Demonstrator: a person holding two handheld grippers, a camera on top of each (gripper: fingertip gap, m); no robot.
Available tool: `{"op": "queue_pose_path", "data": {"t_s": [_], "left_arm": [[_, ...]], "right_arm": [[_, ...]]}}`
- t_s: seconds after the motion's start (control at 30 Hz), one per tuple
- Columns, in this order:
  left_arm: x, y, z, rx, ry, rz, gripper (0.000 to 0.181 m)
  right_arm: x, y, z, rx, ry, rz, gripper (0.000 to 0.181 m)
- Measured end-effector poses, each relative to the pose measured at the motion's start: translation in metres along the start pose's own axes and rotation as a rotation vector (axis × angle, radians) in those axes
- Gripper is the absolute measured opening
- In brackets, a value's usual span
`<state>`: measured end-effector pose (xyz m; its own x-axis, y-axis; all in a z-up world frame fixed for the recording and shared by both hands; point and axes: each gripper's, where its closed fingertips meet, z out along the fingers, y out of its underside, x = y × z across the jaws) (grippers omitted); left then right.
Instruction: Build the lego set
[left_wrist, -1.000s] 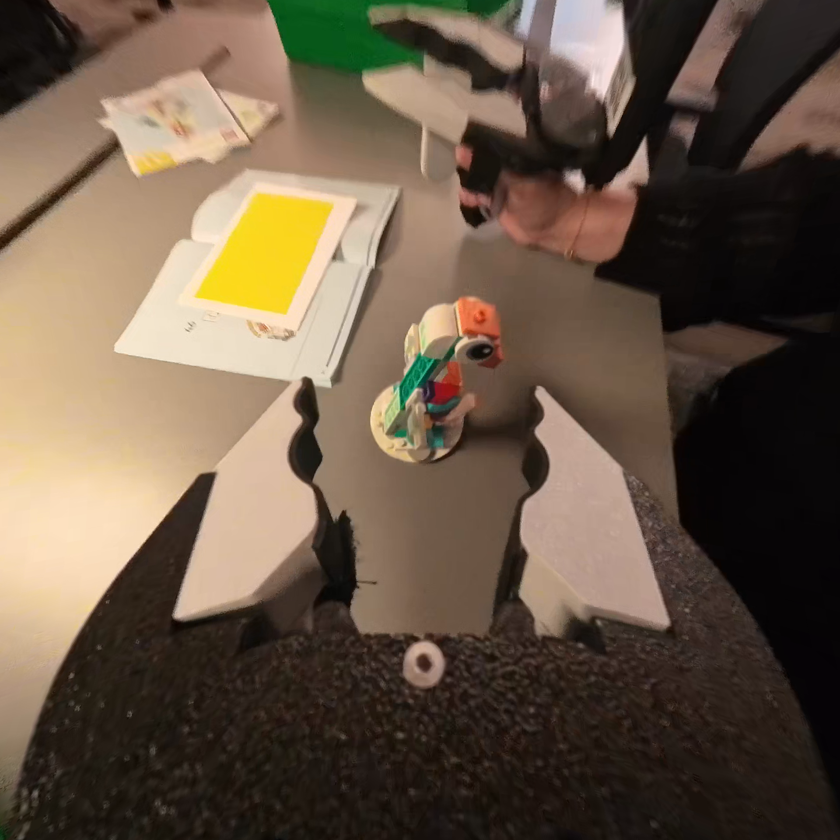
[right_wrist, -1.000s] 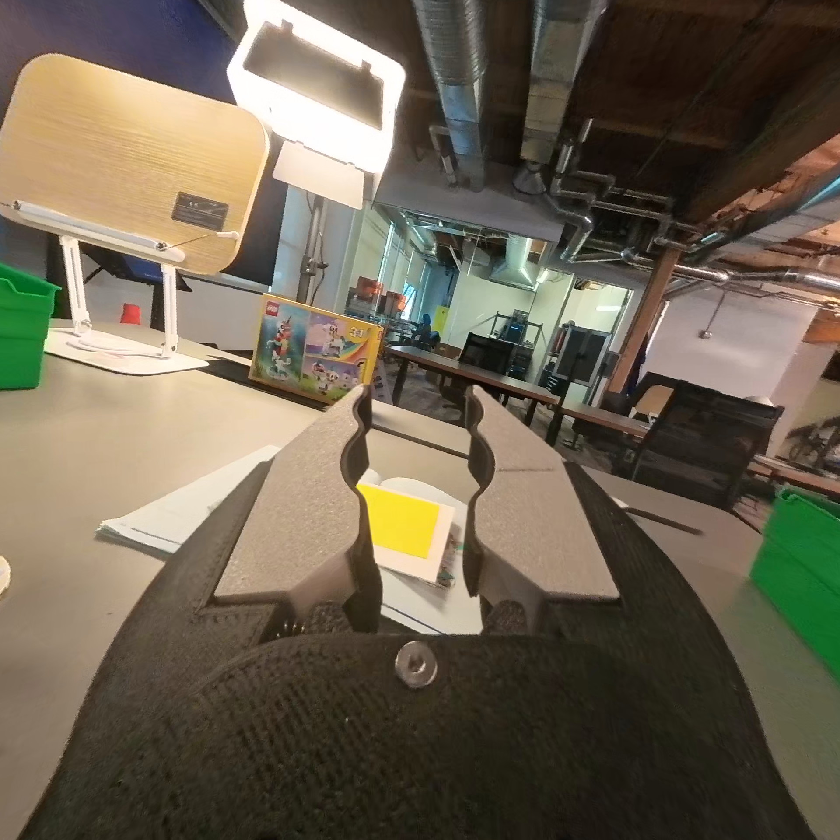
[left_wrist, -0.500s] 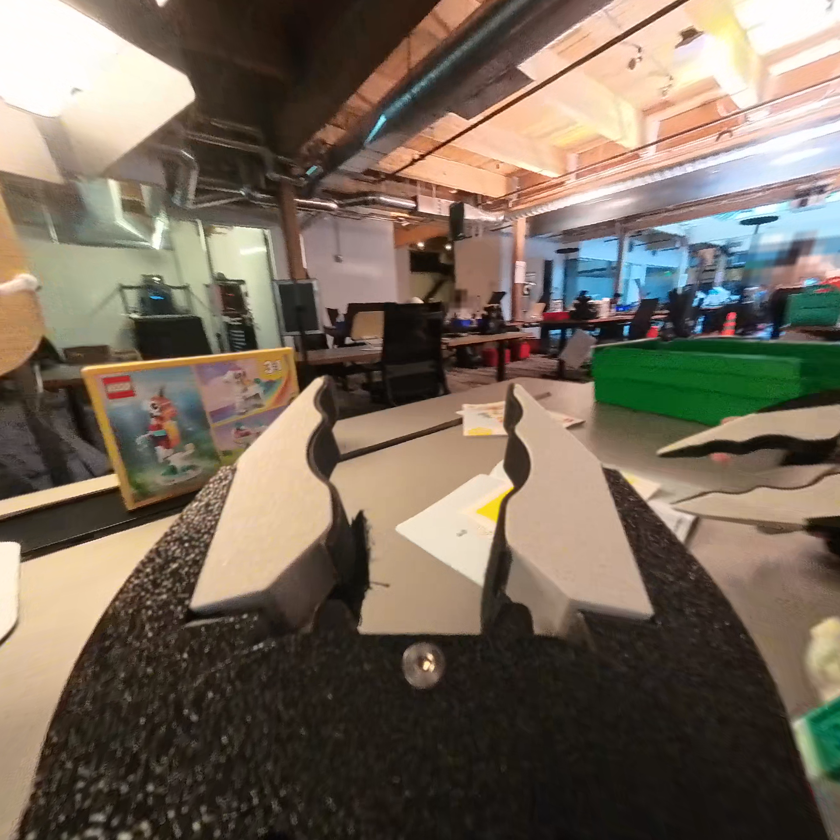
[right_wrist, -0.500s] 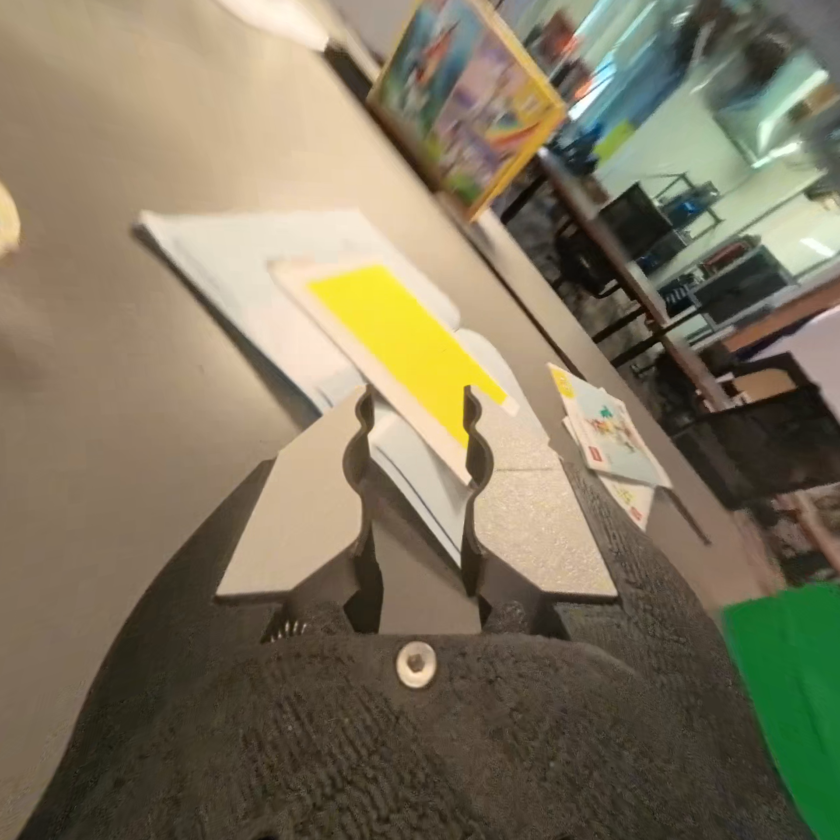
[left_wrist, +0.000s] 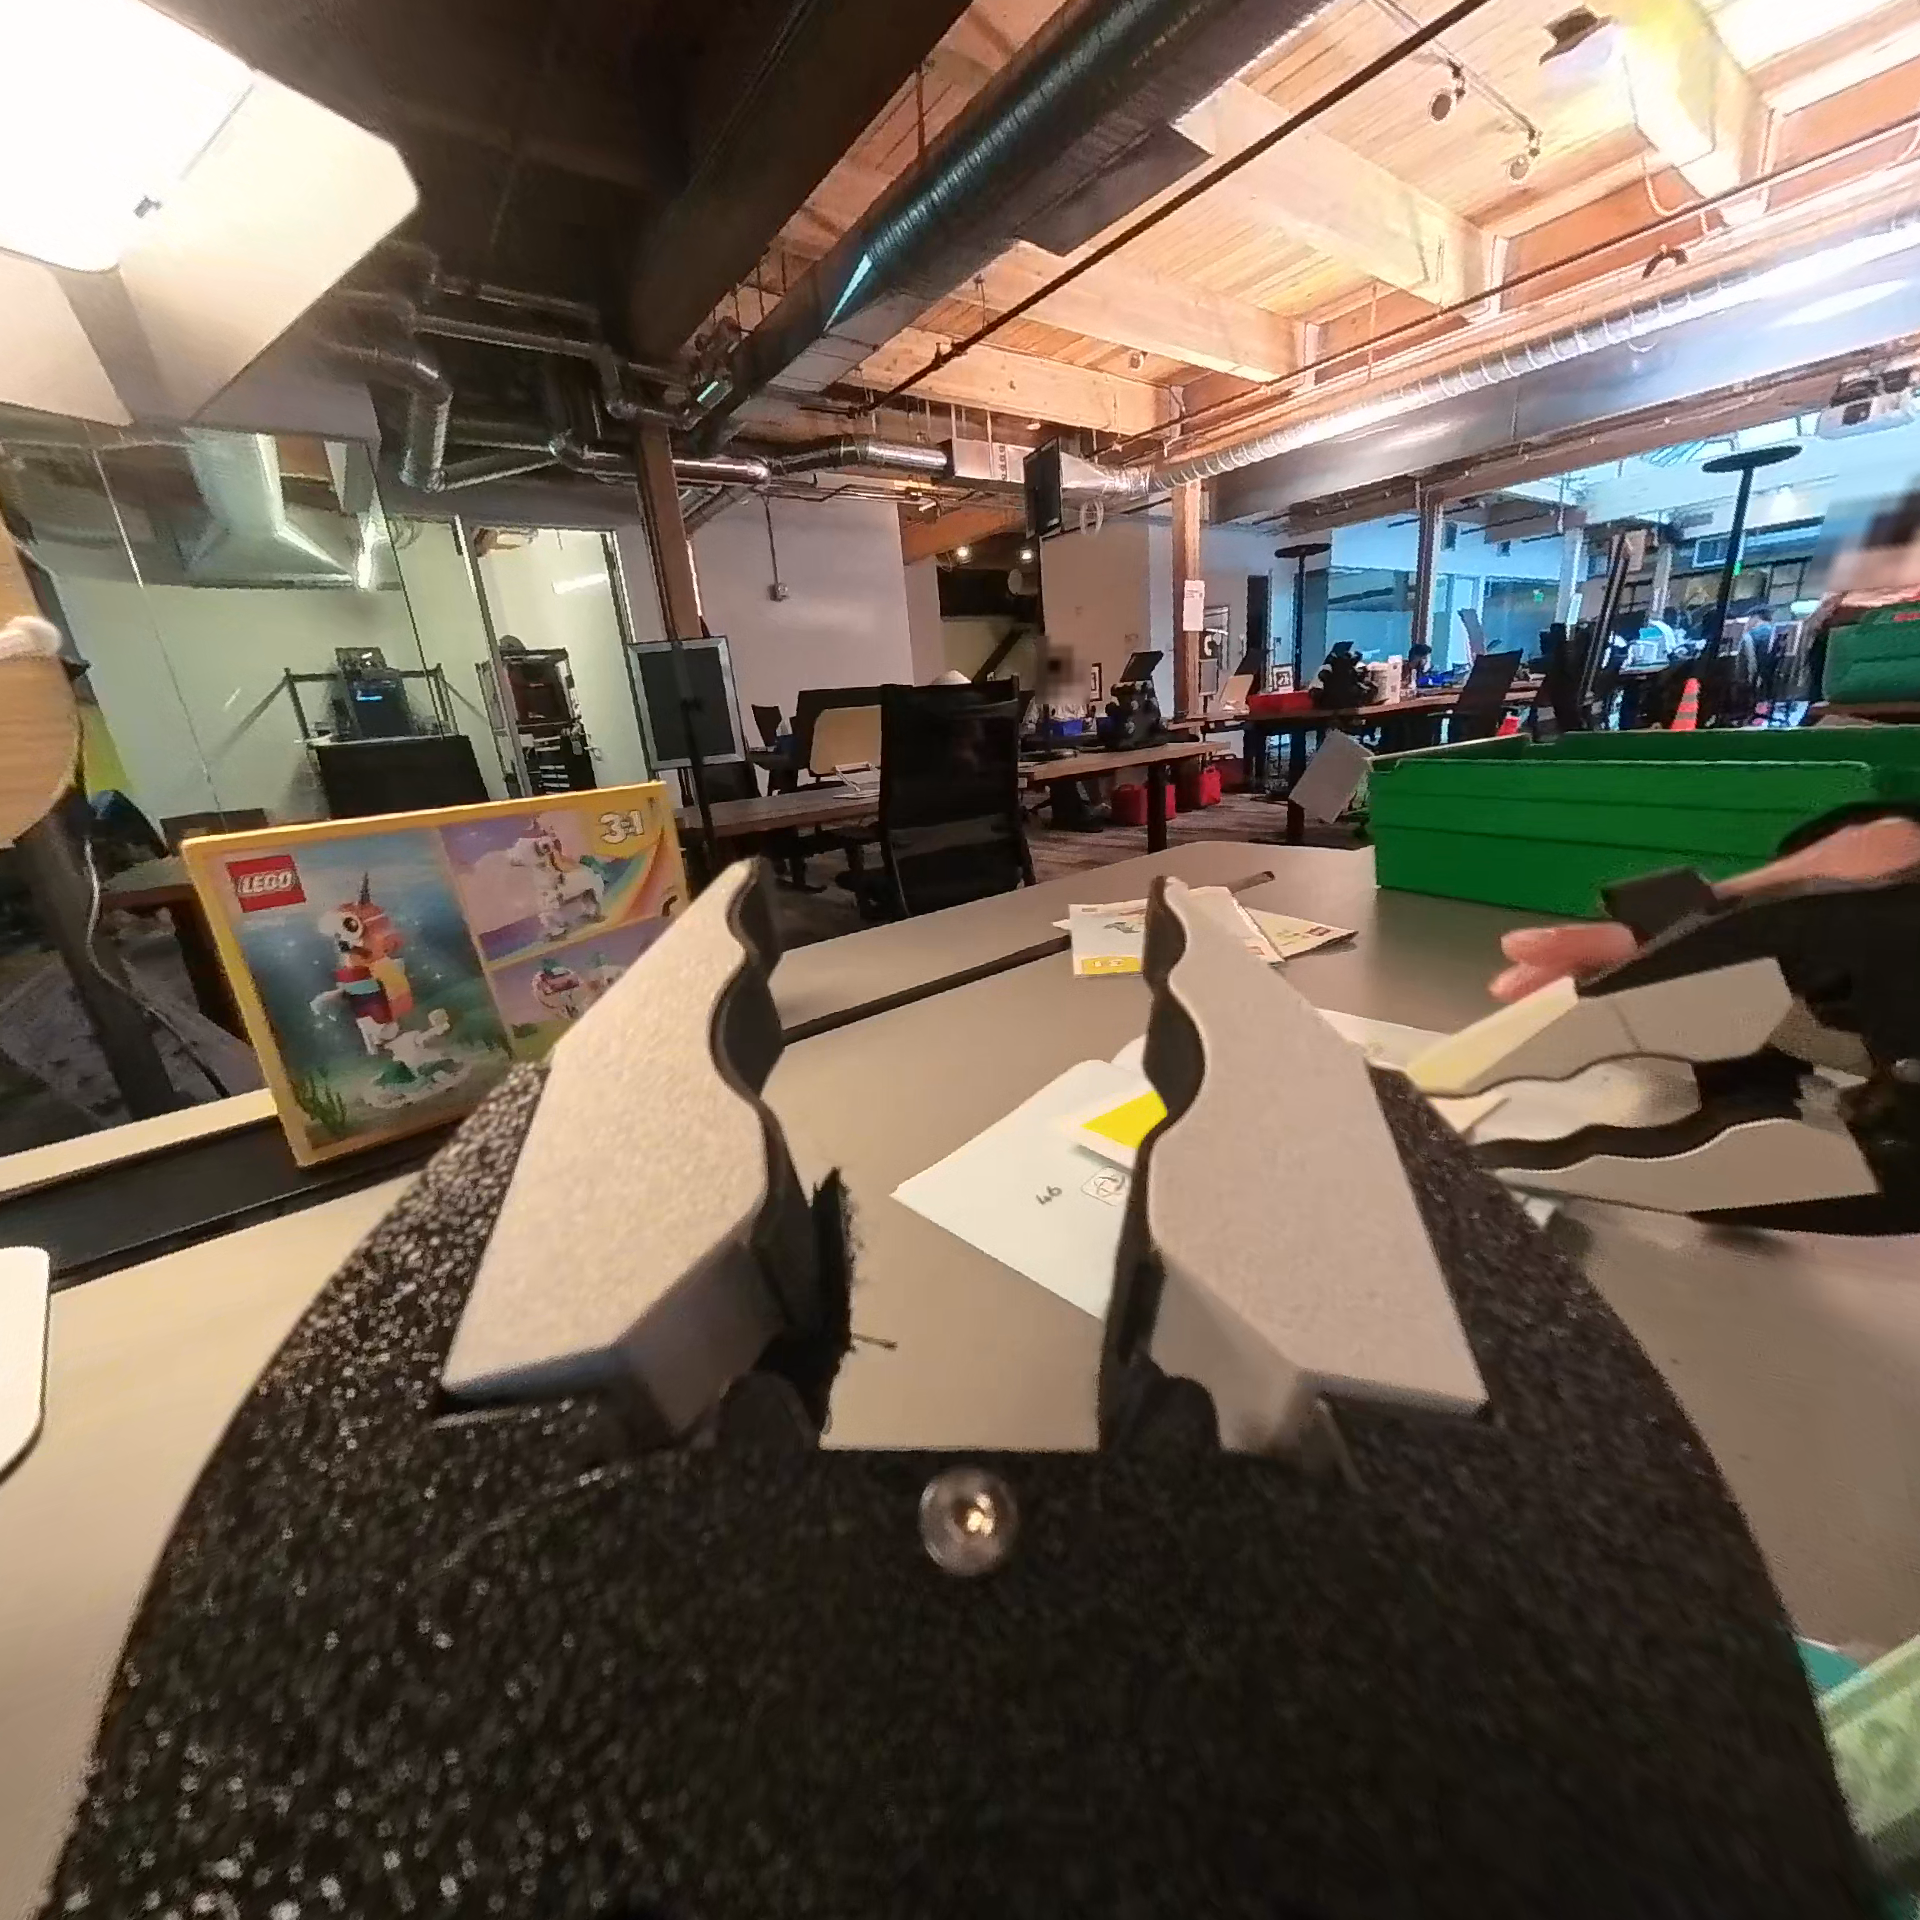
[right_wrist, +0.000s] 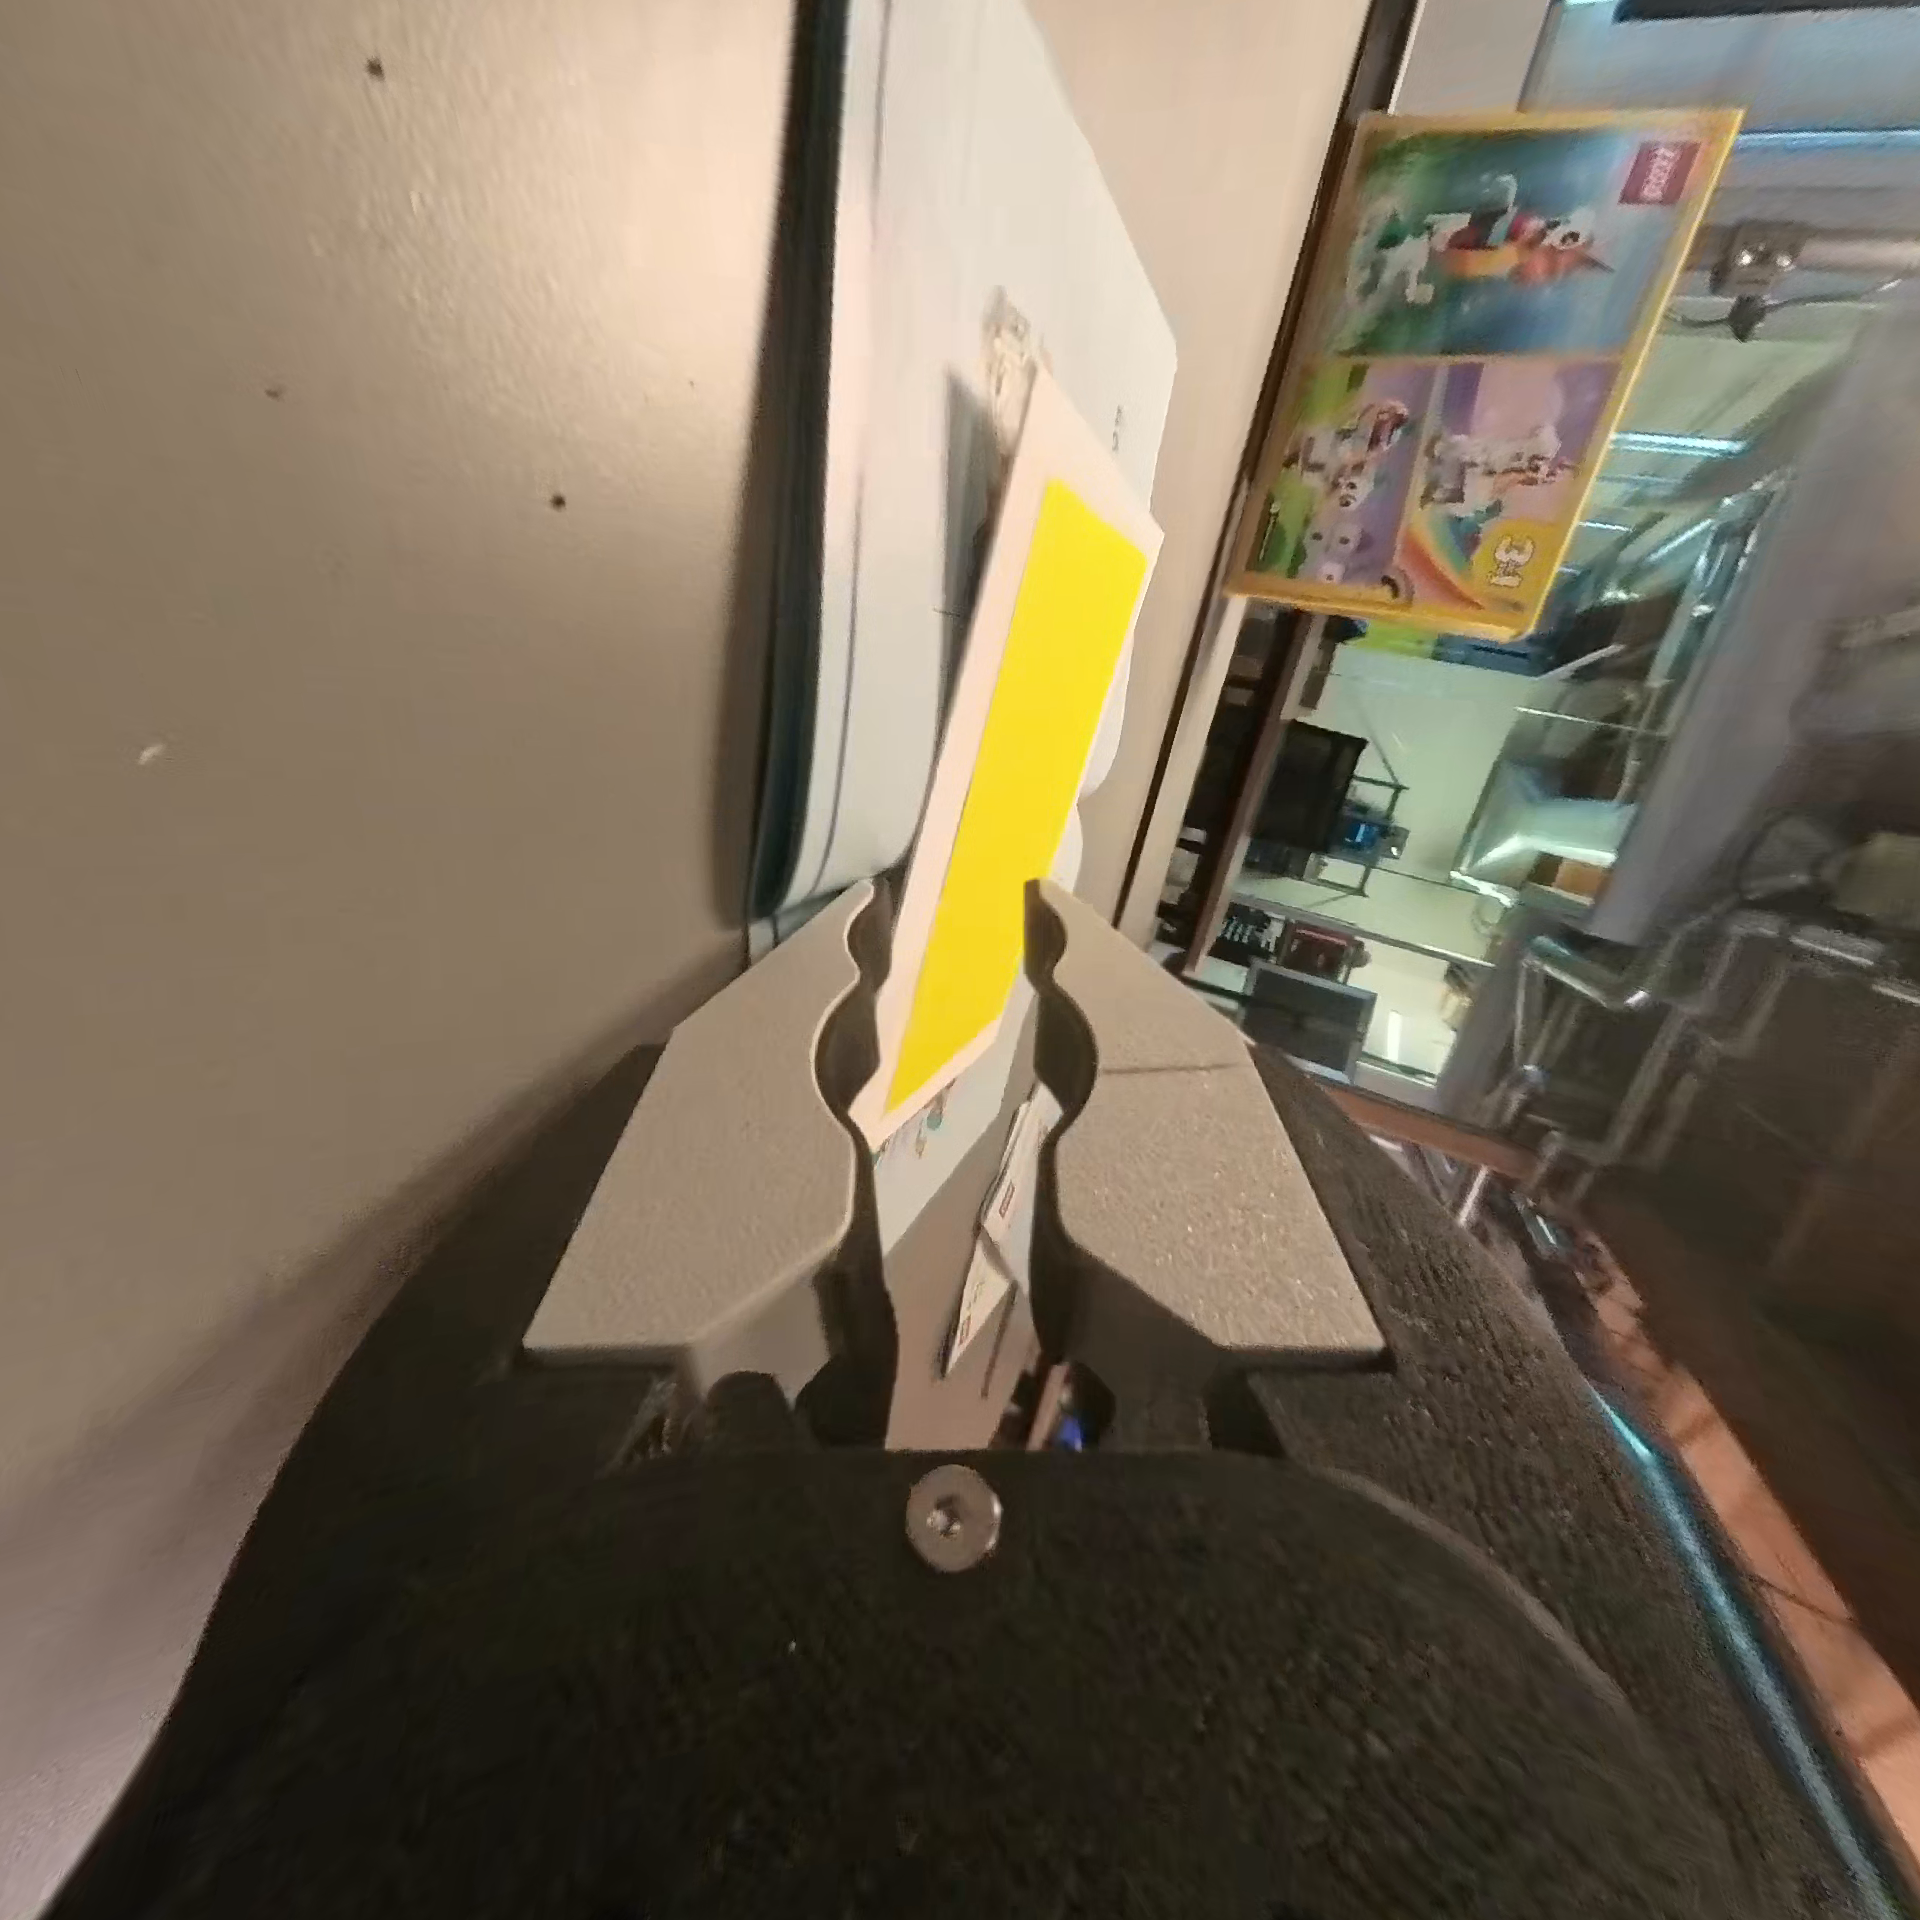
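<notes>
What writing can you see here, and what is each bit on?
I won't quote writing; here is where it sits.
Toy box: logo and printed words, legible.
Open booklet: small marks, legible.
Leaflets: too small to read.
Yellow card: none visible.

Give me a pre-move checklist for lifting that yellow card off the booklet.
1. Yellow card sits between the right tool's fingers: ok.
2. Right tool clamped on the card: not ok, the jaws stand apart.
3. Left tool open and empty: ok.
4. Booklet lies on the table under the card: ok.
5. Lego box stands clear of both tools: ok.
6. Card free of the booklet's pages: cannot tell.
</notes>
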<state>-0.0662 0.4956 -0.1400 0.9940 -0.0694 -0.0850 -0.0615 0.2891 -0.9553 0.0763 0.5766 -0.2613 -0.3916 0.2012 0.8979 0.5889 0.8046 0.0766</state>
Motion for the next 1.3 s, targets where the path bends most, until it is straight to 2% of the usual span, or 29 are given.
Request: {"op": "queue_pose_path", "data": {"t_s": [0.23, 0.3, 0.4, 0.53, 0.6, 0.7, 0.83, 0.9, 0.97, 1.2, 1.3], "left_arm": [[0.001, 0.002, 0.001, -0.008, 0.002, 0.003, 0.067], [0.001, 0.002, 0.001, -0.009, 0.002, 0.007, 0.066], [0.0, 0.002, 0.001, -0.008, -0.003, -0.002, 0.065], [-0.003, 0.0, 0.0, 0.002, -0.014, -0.016, 0.063], [-0.004, 0.0, -0.001, 0.006, -0.019, -0.019, 0.063], [-0.005, 0.0, -0.001, 0.01, -0.023, -0.023, 0.062], [-0.007, -0.001, -0.002, 0.015, -0.028, -0.031, 0.061], [-0.008, -0.001, -0.002, 0.015, -0.029, -0.036, 0.061], [-0.008, -0.001, -0.002, 0.017, -0.032, -0.041, 0.061], [-0.009, 0.0, -0.001, 0.015, -0.031, -0.052, 0.061], [-0.01, 0.0, -0.001, 0.018, -0.032, -0.059, 0.061]], "right_arm": [[0.006, 0.011, 0.014, -0.089, 0.106, 0.004, 0.013], [0.009, 0.017, 0.018, -0.122, 0.129, -0.026, 0.0], [0.017, 0.022, 0.019, -0.145, 0.18, -0.056, 0.0], [0.033, 0.024, 0.013, -0.107, 0.23, 0.037, 0.0], [0.045, 0.024, 0.007, -0.054, 0.238, 0.19, 0.0], [0.069, 0.027, 0.001, 0.086, 0.187, 0.622, 0.0], [0.11, 0.028, -0.003, 0.442, -0.019, 1.291, 0.0], [0.13, 0.036, 0.0, 0.601, -0.117, 1.515, 0.0], [0.141, 0.05, 0.012, 0.667, -0.172, 1.645, 0.0], [0.16, 0.088, 0.087, 0.651, -0.252, 1.854, 0.0], [0.167, 0.102, 0.124, 0.591, -0.243, 1.895, 0.0]]}}
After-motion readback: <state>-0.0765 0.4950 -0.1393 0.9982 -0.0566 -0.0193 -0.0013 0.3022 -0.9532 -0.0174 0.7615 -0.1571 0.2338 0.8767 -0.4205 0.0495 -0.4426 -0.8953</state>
